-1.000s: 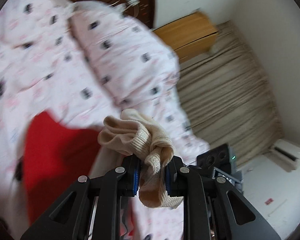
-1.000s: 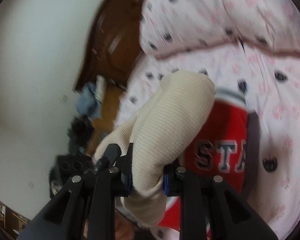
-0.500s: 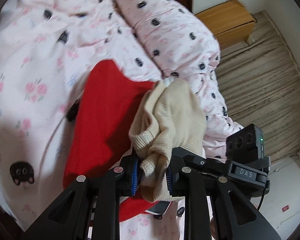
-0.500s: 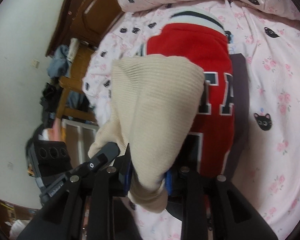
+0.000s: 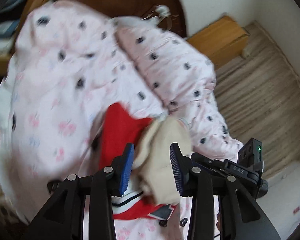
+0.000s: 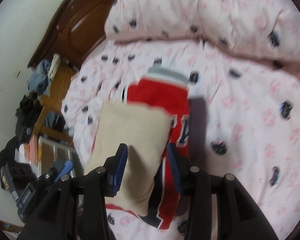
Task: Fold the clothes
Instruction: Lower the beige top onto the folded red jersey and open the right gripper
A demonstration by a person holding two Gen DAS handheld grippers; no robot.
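Pink cat-print bedding (image 6: 250, 120) covers the bed, with a folded red jersey (image 6: 160, 98) lying on it. On the jersey's near end rests a cream knit garment (image 6: 130, 132), folded into a soft pad. Both the left gripper (image 5: 151, 164) and right gripper (image 6: 148, 164) have jaws apart, straddling the knit, clamping nothing. It looks light, limp and stretchy; best taken by a folded edge.

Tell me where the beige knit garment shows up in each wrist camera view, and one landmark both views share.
Left wrist view: beige knit garment sits low centre, between the open fingers of the left gripper.
Right wrist view: beige knit garment fills centre-left, between the fingers of the right gripper.
Shared landmark: the red jersey lying under it on the pink bedding.
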